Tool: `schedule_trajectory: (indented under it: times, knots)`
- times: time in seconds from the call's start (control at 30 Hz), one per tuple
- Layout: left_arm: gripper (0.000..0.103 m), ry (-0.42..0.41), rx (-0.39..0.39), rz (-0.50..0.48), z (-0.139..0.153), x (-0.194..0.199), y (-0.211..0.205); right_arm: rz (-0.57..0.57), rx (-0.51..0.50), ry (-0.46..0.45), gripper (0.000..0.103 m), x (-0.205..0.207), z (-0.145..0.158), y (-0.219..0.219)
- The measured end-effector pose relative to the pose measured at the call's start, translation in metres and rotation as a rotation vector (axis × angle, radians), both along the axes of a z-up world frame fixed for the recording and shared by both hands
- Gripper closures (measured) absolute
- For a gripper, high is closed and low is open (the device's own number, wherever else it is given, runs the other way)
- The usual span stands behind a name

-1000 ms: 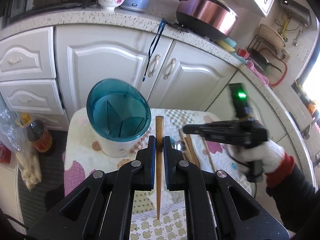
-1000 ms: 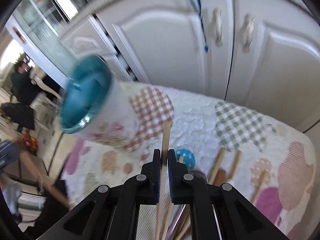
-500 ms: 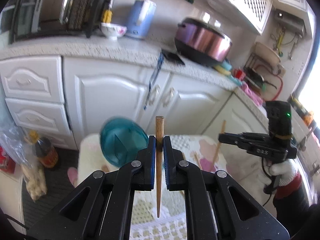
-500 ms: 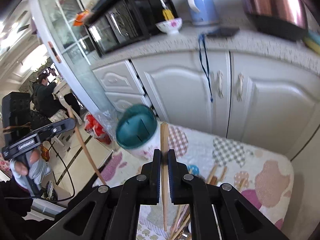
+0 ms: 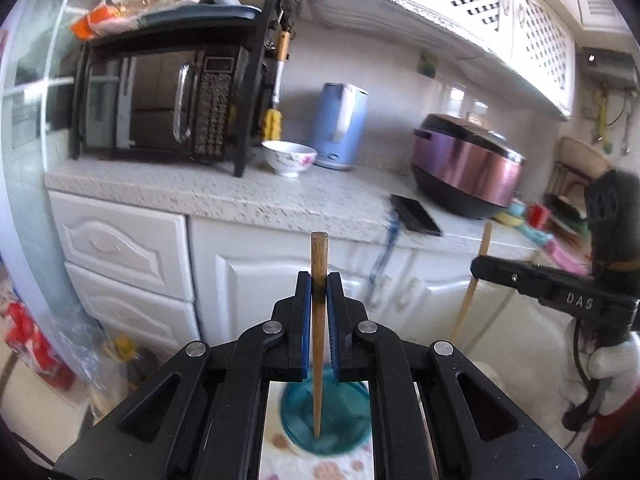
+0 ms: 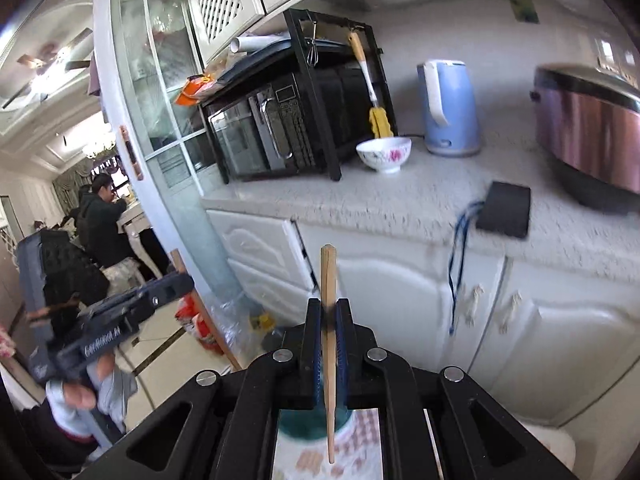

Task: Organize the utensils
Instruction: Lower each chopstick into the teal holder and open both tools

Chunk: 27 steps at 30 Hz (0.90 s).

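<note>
My left gripper (image 5: 319, 280) is shut on a dark brown chopstick (image 5: 318, 360) that stands upright between its blue pads. The stick's thin tip hangs over the teal-rimmed utensil holder (image 5: 340, 424), which shows far below between the gripper's arms. My right gripper (image 6: 329, 306) is shut on a lighter chopstick (image 6: 330, 380), also upright, high above the same holder (image 6: 300, 424). Each view catches the other tool: the right gripper (image 5: 480, 266) with its pale stick (image 5: 468, 300) in a white-gloved hand (image 5: 604, 368), and the left gripper (image 6: 186, 280) at the left.
The holder stands on a patterned cloth (image 5: 336, 468) over a small table. Behind are white cabinets (image 5: 248, 280) and a speckled counter (image 5: 224, 196) with microwave (image 5: 160, 104), bowl (image 5: 289, 157), blue kettle (image 5: 340, 126), rice cooker (image 5: 464, 168) and a black device (image 5: 416, 214). A seated person (image 6: 102, 220) is in the far room.
Both grippers have risen well above the table, each keeping its chopstick. The views tilted up, so the holder and cloth sank to the bottom edge and the counter came into view.
</note>
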State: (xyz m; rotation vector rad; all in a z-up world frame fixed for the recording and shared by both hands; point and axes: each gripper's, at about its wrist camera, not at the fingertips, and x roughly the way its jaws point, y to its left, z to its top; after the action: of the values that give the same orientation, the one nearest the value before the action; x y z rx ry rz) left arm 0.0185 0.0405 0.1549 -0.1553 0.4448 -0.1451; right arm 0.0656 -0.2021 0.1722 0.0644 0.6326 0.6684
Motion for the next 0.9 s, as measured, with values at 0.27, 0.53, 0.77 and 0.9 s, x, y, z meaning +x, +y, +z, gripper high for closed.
schedule_trajectory:
  times: [0.27,0.53,0.77,0.9]
  knots:
    - [0.097,0.043,0.021,0.042,-0.038,0.033,-0.002,-0.045,-0.03,0.01,0.097,0.043,-0.036,0.033]
    - [0.097,0.147,0.033,0.034,-0.084,0.045,-0.012,-0.02,-0.067,0.135,0.097,0.056,-0.094,0.046]
    - [0.097,0.195,0.037,0.041,-0.1,0.046,-0.016,-0.017,-0.094,0.214,0.097,0.057,-0.123,0.042]
    - [0.097,0.208,0.034,0.036,-0.099,0.046,-0.017,-0.025,-0.091,0.229,0.073,0.054,-0.123,0.035]
